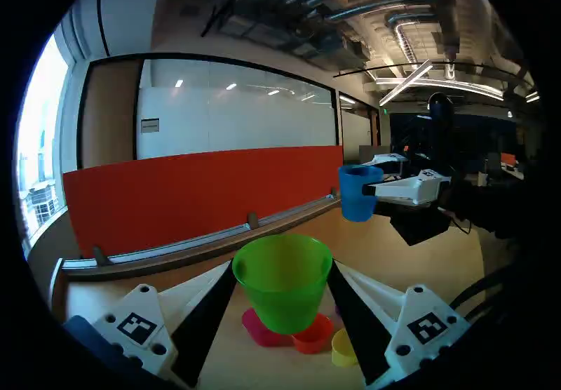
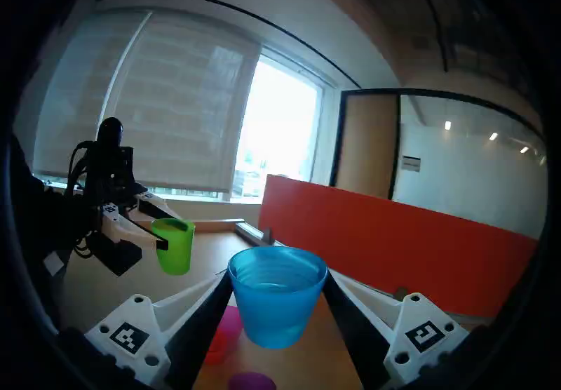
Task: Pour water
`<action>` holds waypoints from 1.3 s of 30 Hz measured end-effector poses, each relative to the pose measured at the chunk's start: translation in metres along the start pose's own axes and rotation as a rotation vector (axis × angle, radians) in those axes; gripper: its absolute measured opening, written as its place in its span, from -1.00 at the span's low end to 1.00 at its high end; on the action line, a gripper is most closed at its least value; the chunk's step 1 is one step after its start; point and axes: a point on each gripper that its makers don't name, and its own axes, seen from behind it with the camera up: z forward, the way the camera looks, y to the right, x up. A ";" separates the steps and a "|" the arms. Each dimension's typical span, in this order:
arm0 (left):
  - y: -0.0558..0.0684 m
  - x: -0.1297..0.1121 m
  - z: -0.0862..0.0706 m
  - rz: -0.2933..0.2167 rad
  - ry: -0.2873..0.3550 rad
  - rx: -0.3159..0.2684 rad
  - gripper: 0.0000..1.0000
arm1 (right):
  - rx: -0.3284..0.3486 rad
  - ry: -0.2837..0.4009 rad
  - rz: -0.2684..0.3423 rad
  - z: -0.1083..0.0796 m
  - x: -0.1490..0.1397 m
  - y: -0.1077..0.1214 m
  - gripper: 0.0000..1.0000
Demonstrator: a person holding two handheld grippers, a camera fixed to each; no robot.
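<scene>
In the left gripper view my left gripper (image 1: 282,285) is shut on a green cup (image 1: 283,281), held upright above the wooden table (image 1: 393,250). Farther off to the right, the right gripper (image 1: 370,189) holds a blue cup (image 1: 357,192) in the air. The right gripper view has my right gripper (image 2: 277,299) shut on that blue cup (image 2: 276,295), upright, with water inside it. At the left of that view, the left gripper (image 2: 160,239) carries the green cup (image 2: 174,245) at about the same height.
Small cups lie on the table under the green one: pink (image 1: 261,329), orange (image 1: 313,334) and yellow (image 1: 343,348). A pink cup (image 2: 226,327) and a purple one (image 2: 251,381) sit below the blue cup. An orange-red partition (image 1: 196,186) lines the table's far edge.
</scene>
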 end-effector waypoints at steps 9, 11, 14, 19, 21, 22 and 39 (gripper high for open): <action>0.007 0.004 -0.002 0.002 0.011 -0.012 0.78 | 0.024 -0.001 -0.020 0.008 0.008 -0.009 0.83; 0.007 0.004 -0.002 0.002 0.012 -0.012 0.78 | 0.030 -0.001 -0.025 0.010 0.009 -0.012 0.83; 0.008 0.004 -0.002 0.000 0.014 -0.013 0.78 | 0.039 -0.002 -0.033 0.014 0.012 -0.015 0.83; 0.010 0.003 -0.004 -0.005 0.015 -0.016 0.78 | 0.051 -0.002 -0.044 0.019 0.016 -0.020 0.83; 0.010 0.003 -0.005 -0.007 0.016 -0.017 0.78 | 0.055 -0.002 -0.048 0.021 0.017 -0.022 0.83; 0.011 0.002 -0.006 -0.007 0.016 -0.018 0.78 | 0.058 -0.002 -0.049 0.022 0.018 -0.023 0.83; 0.020 -0.001 -0.009 -0.003 0.013 -0.035 0.78 | 0.105 -0.009 -0.103 0.036 0.026 -0.039 0.83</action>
